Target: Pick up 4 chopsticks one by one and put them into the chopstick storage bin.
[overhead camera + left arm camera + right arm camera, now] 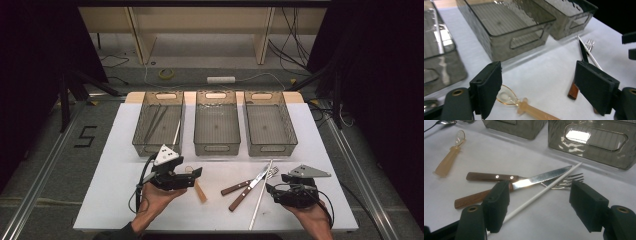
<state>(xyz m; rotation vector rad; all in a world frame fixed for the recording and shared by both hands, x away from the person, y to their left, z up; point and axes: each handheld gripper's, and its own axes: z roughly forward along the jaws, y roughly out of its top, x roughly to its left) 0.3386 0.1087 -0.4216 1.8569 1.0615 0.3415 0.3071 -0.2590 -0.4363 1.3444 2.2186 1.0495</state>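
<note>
Overhead, the left gripper (196,173) hovers jaws apart, empty, over the amber spoon (199,190); its own camera shows that spoon (524,106) between the jaws; the right gripper (539,205) gapes, empty, before the knife (524,180), fork (569,181) and white chopstick (541,192).

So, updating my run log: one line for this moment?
left gripper: open, over spoon | right gripper: open, by chopstick

A white table (120,200) carries three grey, see-through bins (217,122) in a row along its far side. Nearer — toward the person — lie an amber-handled spoon (199,190), a wood-handled knife (245,184) crossing a wood-handled fork (252,189), and a long white stick (261,194) laid over both.
</note>
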